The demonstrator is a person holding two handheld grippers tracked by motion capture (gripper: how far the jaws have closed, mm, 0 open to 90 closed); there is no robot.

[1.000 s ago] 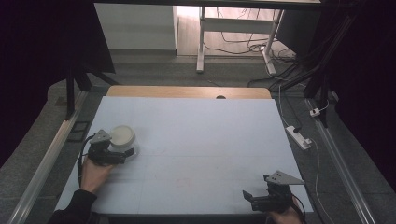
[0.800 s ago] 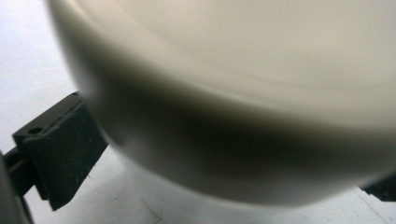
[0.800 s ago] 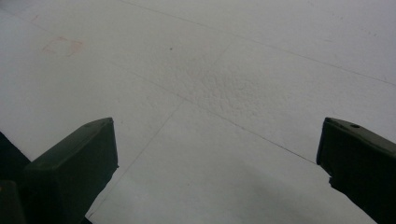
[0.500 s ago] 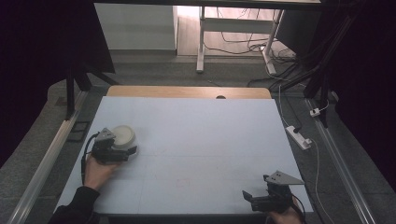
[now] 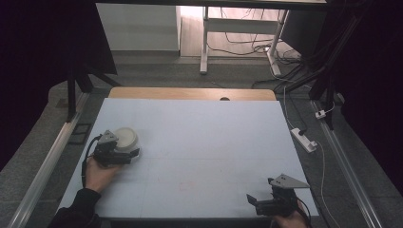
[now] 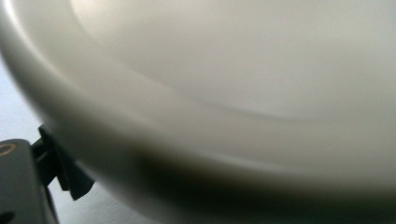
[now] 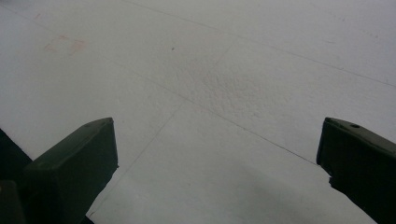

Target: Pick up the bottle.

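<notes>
Pale blue covers the bench (image 5: 204, 142). At the frame's left, my left hand-held gripper (image 5: 124, 153) is clamped on the rim of a white bowl (image 5: 126, 138). At the lower right, my right hand-held gripper (image 5: 253, 203) rests with its jaws wide apart over bare surface.

Dim room; lit table (image 5: 209, 142); bowl (image 6: 224, 93) blurred close-up.
</notes>
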